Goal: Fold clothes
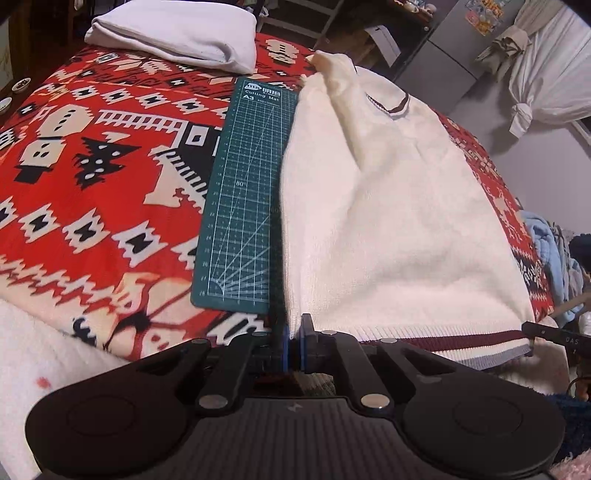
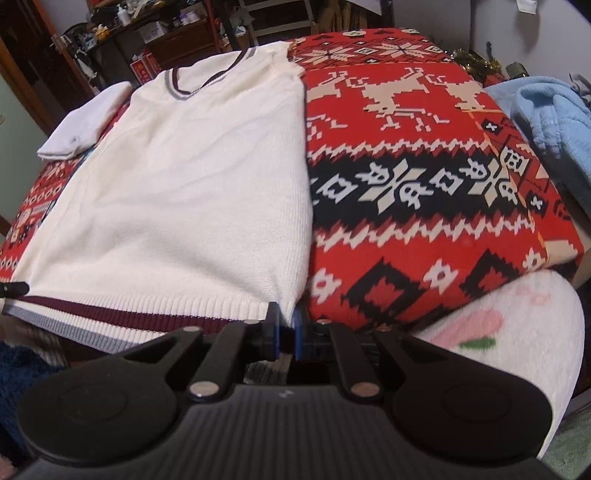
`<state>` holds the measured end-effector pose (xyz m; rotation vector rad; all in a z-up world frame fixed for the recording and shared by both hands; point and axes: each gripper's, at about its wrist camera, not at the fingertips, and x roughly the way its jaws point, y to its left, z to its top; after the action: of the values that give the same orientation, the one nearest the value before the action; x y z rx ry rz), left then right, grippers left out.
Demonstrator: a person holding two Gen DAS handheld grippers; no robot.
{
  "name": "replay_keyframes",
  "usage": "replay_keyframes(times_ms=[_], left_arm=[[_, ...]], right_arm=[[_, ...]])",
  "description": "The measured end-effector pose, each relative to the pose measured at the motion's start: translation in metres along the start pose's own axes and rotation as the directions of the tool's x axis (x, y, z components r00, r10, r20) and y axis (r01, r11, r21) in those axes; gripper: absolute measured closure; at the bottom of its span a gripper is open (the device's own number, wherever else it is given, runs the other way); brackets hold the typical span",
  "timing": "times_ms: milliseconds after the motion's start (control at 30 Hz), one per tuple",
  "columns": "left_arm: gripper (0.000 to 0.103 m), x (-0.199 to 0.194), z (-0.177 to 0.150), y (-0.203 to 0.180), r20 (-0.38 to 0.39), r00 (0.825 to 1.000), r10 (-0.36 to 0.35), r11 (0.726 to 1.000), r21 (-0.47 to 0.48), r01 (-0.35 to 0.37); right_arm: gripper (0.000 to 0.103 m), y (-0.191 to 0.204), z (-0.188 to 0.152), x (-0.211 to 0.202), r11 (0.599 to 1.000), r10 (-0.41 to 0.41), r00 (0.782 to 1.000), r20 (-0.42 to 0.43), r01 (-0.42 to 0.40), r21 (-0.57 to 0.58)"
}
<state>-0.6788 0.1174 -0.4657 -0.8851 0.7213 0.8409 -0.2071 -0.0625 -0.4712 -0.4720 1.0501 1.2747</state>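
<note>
A cream knitted vest [image 1: 388, 206] with a maroon and grey striped hem and V-neck lies flat on the red patterned blanket [image 1: 92, 166]. My left gripper [image 1: 293, 345] is shut on the vest's near left hem corner. In the right wrist view the same vest [image 2: 192, 192] stretches away from me, and my right gripper [image 2: 284, 334] is shut on its near right hem corner. The tip of the right gripper [image 1: 554, 334] shows at the right edge of the left wrist view. The left gripper's tip [image 2: 14, 288] peeks in at the left edge of the right wrist view.
A green cutting mat [image 1: 247, 192] lies partly under the vest's left side. A folded white garment [image 1: 177, 33] sits at the far end of the bed. A light blue fleece [image 2: 550, 122] is heaped at the right. Shelves and furniture stand beyond the bed.
</note>
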Motion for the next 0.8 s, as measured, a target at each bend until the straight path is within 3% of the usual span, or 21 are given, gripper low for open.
replay_keyframes(times_ms=[133,200,300,400,467,500,633,800], left_arm=[[0.094,0.001,-0.003,-0.002,-0.004,1.0,-0.001,1.0,0.019,0.001],[0.086,-0.005,-0.003,-0.002,0.015,1.0,0.004,1.0,0.02,-0.004],[0.086,-0.019,-0.003,0.001,0.052,0.999,0.014,1.0,0.001,-0.014],[0.081,-0.034,0.002,0.003,0.095,0.995,0.026,1.0,-0.016,-0.024],[0.065,-0.042,0.008,0.0,0.128,0.991,0.033,0.999,-0.011,-0.032],[0.062,-0.046,0.012,-0.004,0.147,0.988,0.036,0.999,-0.001,-0.036],[0.053,-0.042,0.032,-0.034,0.193,0.98,0.035,0.992,0.116,-0.058],[0.053,-0.013,0.05,-0.058,0.206,0.979,0.013,0.976,0.211,-0.057]], right_arm=[[0.088,-0.001,-0.003,0.001,1.0,0.003,1.0,0.022,-0.003,0.003],[0.081,-0.003,-0.004,-0.004,1.0,-0.003,0.999,0.042,0.003,0.011],[0.079,-0.012,-0.004,-0.018,0.999,-0.01,0.997,0.078,0.007,0.043],[0.067,-0.013,0.003,-0.034,0.999,-0.013,0.992,0.129,0.007,0.042],[0.059,-0.007,0.011,-0.04,1.0,-0.019,0.987,0.163,0.017,0.01],[0.057,-0.001,0.016,-0.041,1.0,-0.022,0.984,0.177,0.025,-0.012],[0.04,0.027,0.033,-0.036,0.991,-0.026,0.977,0.212,0.053,-0.124],[0.027,0.066,0.053,-0.014,0.964,0.03,0.976,0.217,0.029,-0.264]])
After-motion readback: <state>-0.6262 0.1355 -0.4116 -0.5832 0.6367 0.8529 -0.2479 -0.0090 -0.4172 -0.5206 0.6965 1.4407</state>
